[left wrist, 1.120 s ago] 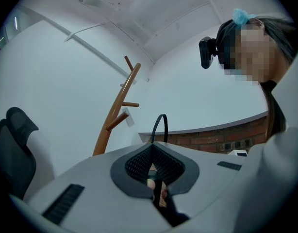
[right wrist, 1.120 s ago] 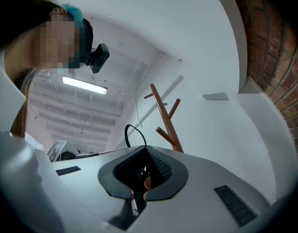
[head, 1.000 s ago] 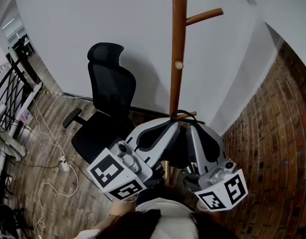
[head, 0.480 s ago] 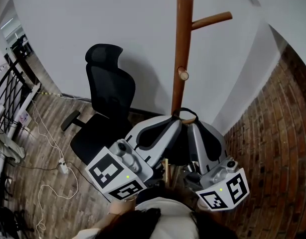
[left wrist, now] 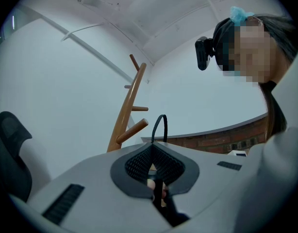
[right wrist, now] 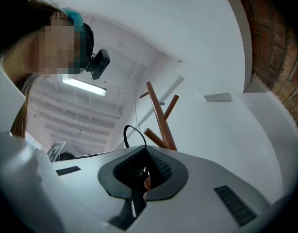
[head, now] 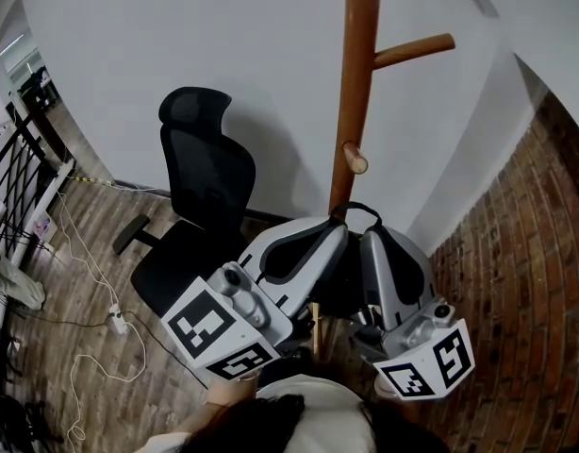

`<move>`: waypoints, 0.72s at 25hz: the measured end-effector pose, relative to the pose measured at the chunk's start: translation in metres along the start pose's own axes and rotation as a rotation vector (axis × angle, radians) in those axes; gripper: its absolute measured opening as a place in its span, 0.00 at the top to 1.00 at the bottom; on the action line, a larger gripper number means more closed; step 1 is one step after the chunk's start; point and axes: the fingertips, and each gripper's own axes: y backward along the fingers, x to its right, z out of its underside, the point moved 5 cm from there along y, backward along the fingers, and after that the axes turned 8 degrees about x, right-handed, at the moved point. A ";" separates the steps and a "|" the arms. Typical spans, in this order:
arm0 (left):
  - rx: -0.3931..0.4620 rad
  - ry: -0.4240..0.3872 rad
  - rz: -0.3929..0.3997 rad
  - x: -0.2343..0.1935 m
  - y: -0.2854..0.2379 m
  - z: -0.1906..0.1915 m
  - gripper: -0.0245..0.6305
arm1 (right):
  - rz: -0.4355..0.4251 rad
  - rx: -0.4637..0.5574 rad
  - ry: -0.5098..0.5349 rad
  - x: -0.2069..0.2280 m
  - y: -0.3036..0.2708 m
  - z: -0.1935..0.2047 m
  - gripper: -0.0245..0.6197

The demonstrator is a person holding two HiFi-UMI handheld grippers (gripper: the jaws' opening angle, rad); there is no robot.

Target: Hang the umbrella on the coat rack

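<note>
Only a little of the umbrella shows. Its black strap loop [head: 356,210] stands up above the two grey grippers, close against the wooden coat rack pole [head: 359,83] and just below a short peg [head: 354,159]. My left gripper [head: 335,236] and right gripper [head: 371,243] meet tip to tip, both shut on the umbrella's top end. In the left gripper view the strap loop [left wrist: 161,127] rises beside a peg [left wrist: 132,131] of the coat rack [left wrist: 127,107], and the left gripper [left wrist: 156,188] pinches a dark and pale piece. The right gripper [right wrist: 141,177] pinches it too, under the strap loop [right wrist: 133,134], near the coat rack [right wrist: 160,116].
A black office chair [head: 201,182] stands left of the rack. A long upper peg [head: 414,49] points right. A brick wall [head: 521,281] curves along the right, with a white wall behind. White cables and a power strip [head: 118,315] lie on the wooden floor, and a black railing [head: 24,163] is at far left.
Both grippers have risen along the pole with the umbrella, and the strap loop now stands closer under the short peg. The lower peg that showed beside the loop is now hidden.
</note>
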 end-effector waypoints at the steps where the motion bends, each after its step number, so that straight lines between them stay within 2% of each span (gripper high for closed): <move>1: 0.002 0.000 0.002 -0.002 -0.001 -0.001 0.95 | 0.001 0.001 0.002 0.001 -0.002 0.000 0.91; 18: 0.009 0.001 0.044 -0.024 -0.023 -0.006 0.95 | 0.025 0.042 0.024 0.018 -0.027 -0.002 0.91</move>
